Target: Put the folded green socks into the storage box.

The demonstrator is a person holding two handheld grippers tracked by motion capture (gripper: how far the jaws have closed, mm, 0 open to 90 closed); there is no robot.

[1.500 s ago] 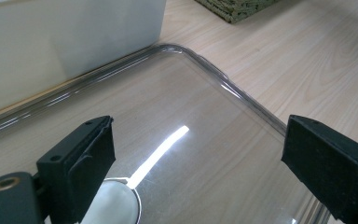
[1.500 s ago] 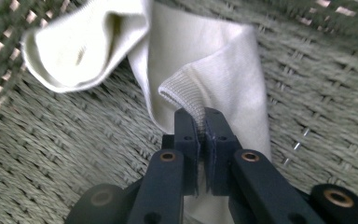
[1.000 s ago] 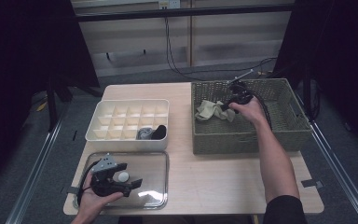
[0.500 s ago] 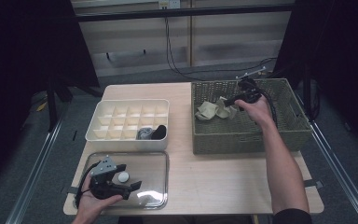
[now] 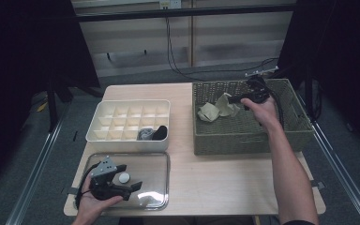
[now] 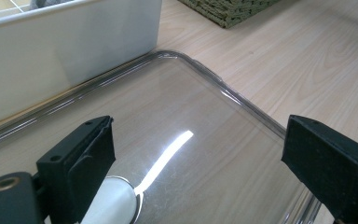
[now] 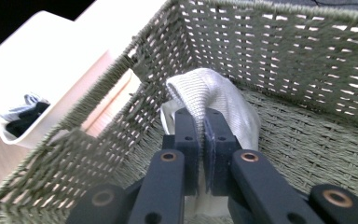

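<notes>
Now right gripper (image 7: pixel 204 140) clamped on pale sock (image 7: pixel 219 100) inside wicker basket (image 7: pixel 307 56); left gripper (image 6: pixel 200 163) wide open over clear lid (image 6: pixel 177 112).

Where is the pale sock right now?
In the high view the pale sock sits at the right of the table inside the woven basket, toward its left wall, pinched by the right tongs.

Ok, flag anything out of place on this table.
The clear lid lies flat on the table in front of the white divider box, off it, under the open left gripper. Nothing looks spilled or damaged; the right gripper pinches a sock inside the basket.
</notes>
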